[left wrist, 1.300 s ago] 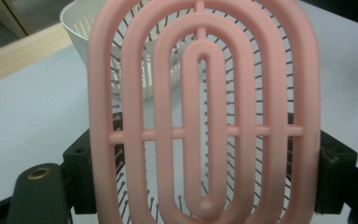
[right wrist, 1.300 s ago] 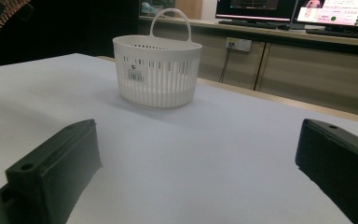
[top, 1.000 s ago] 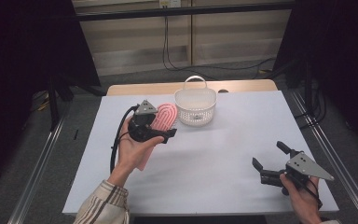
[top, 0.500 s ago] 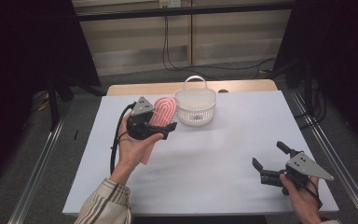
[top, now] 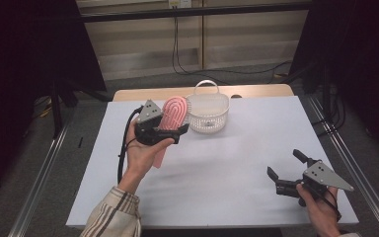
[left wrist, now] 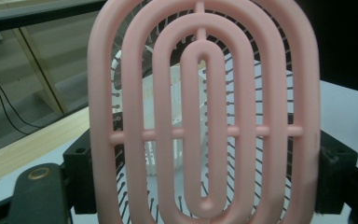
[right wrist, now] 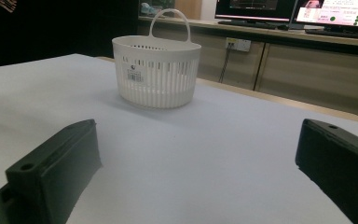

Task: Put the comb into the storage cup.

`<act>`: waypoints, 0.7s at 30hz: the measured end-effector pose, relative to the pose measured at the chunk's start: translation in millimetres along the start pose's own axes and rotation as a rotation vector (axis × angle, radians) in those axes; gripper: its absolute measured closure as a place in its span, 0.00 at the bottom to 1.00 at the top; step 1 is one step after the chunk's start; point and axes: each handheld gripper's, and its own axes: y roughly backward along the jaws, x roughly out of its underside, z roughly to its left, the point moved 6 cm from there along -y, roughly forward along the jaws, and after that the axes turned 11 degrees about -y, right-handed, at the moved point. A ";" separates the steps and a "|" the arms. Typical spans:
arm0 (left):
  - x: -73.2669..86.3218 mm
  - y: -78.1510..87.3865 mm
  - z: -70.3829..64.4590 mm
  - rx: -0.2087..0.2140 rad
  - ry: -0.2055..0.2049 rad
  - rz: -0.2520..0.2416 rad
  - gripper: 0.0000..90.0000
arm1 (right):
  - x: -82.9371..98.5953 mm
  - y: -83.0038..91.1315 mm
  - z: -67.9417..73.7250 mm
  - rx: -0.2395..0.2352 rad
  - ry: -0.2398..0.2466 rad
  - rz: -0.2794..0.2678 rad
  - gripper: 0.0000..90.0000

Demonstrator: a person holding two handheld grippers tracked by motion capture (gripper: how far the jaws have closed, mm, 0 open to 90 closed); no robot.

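Observation:
A pink oval hairbrush is held above the white table, and my left gripper is shut on it. Its slotted head stands close before the left gripper view's camera, bristles facing away. Just right of the brush sits a white slotted basket with a loop handle; in the right gripper view the basket stands ahead on the table. My right gripper rests low near the table's front right, open, with nothing between its jaws.
A wooden strip runs along the table's far edge. Metal rails flank the table on both sides. Cables lie on the floor behind. Monitors stand on a counter in the right gripper view.
My left gripper has carried the hairbrush up and a little toward the basket. The right gripper has stayed where it was.

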 end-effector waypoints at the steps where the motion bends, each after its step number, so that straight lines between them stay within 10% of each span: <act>1: -1.2 -0.1 0.0 0.002 -0.005 -0.003 0.22 | 0.0 0.0 0.1 0.000 0.000 0.000 0.00; 21: -25.4 -5.1 -0.3 -0.036 -0.025 -0.168 0.22 | -0.1 -0.2 0.1 -0.002 0.000 -0.003 0.00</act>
